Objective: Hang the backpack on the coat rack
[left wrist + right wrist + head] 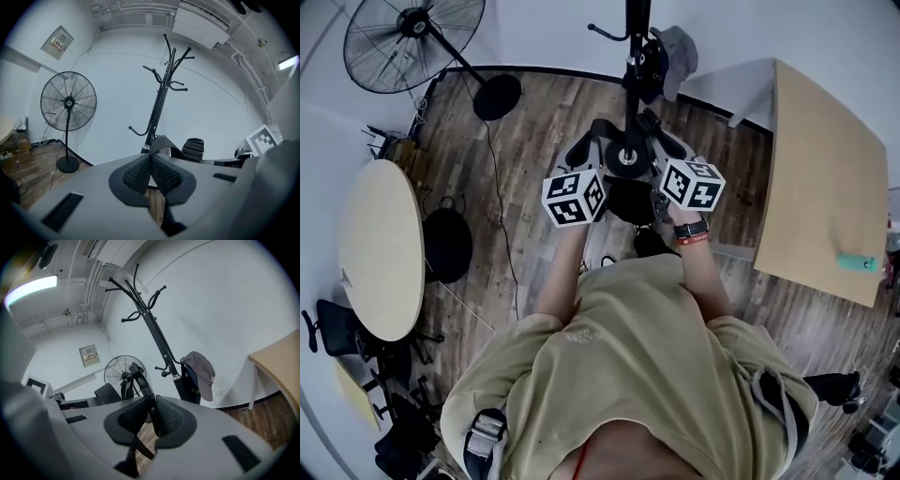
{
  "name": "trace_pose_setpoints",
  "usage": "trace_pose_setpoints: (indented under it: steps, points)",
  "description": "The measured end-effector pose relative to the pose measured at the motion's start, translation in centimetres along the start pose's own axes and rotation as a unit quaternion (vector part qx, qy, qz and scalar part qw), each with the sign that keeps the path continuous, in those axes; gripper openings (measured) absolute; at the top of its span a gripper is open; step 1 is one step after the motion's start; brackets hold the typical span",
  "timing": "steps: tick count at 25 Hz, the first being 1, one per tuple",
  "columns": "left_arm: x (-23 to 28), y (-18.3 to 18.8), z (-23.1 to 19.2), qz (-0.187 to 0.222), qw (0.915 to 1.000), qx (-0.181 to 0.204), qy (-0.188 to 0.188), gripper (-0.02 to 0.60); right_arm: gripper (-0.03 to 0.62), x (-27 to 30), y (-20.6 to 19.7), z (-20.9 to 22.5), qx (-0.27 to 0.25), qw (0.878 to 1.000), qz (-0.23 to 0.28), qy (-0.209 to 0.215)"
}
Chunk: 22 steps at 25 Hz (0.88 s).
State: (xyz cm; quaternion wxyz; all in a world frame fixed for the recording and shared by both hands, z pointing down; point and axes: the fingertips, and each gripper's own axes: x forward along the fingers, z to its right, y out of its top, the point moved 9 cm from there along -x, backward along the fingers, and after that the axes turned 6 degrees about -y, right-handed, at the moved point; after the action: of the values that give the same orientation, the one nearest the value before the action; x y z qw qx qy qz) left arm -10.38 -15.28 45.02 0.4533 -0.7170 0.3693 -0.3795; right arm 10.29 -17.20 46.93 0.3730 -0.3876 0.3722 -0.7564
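Note:
The black backpack (628, 201) hangs between my two grippers, just in front of the person's body. My left gripper (586, 150) is shut on one of its black webbing straps (163, 143). My right gripper (673, 146) is shut on another black strap (137, 377), which runs on down below the jaws. The black coat rack (634, 37) stands straight ahead, its round base (628, 159) on the floor between the two grippers. In the left gripper view its pole (159, 103) rises right behind the jaws (151, 161), with bare hooks at the top. In the right gripper view (152, 411) the coat rack (150, 324) leans up to the left.
A grey cap (200, 367) and a dark folded umbrella (187, 385) hang on the rack's lower hooks. A standing fan (412, 37) is at the back left with its cable across the floor. There is a round table (380, 248) at left, a rectangular table (825, 178) at right and a black bag (447, 244) on the floor.

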Motion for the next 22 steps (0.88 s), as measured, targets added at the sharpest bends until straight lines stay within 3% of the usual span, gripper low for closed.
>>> trace_pose_setpoints:
  steps: [7, 22]
  points:
    - [5.8, 2.5, 1.8, 0.008, 0.9998, 0.006, -0.017, 0.026, 0.064, 2.3, 4.1, 3.2, 0.004, 1.000, 0.011, 0.000]
    - [14.4, 6.2, 0.6, 0.021, 0.9996, 0.016, -0.010, 0.026, 0.064, 8.6, 9.6, 7.6, 0.024, 0.999, 0.029, 0.006]
